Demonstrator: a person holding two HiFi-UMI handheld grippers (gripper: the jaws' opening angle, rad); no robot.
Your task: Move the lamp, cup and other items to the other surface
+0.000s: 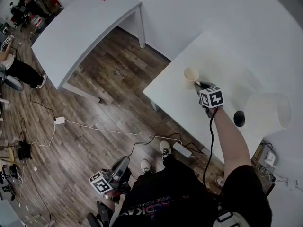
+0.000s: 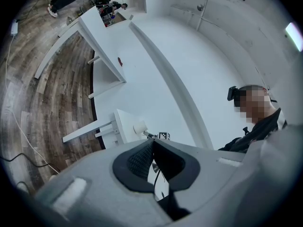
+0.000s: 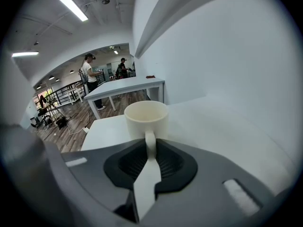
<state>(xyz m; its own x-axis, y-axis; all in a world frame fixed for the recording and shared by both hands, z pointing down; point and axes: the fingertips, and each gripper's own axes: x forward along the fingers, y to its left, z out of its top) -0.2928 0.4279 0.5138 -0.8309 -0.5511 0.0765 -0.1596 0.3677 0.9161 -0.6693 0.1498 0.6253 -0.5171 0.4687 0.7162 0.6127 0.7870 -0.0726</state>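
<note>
Right gripper (image 3: 150, 148): clamped on the cup (image 1: 191, 75) handle.
Cup: near worktop (image 1: 170, 103), close to its left edge.
Lamp (image 1: 267, 110): right of cup, well apart.
Left gripper (image 2: 152, 143): jaws together, empty.
Clearance: open floor (image 1: 109, 103) before far worktop (image 1: 80, 32).

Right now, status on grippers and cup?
Right gripper shut on cup handle. Left gripper shut, empty. Lamp on same table, apart from cup. No obstruction seen near cup.
</note>
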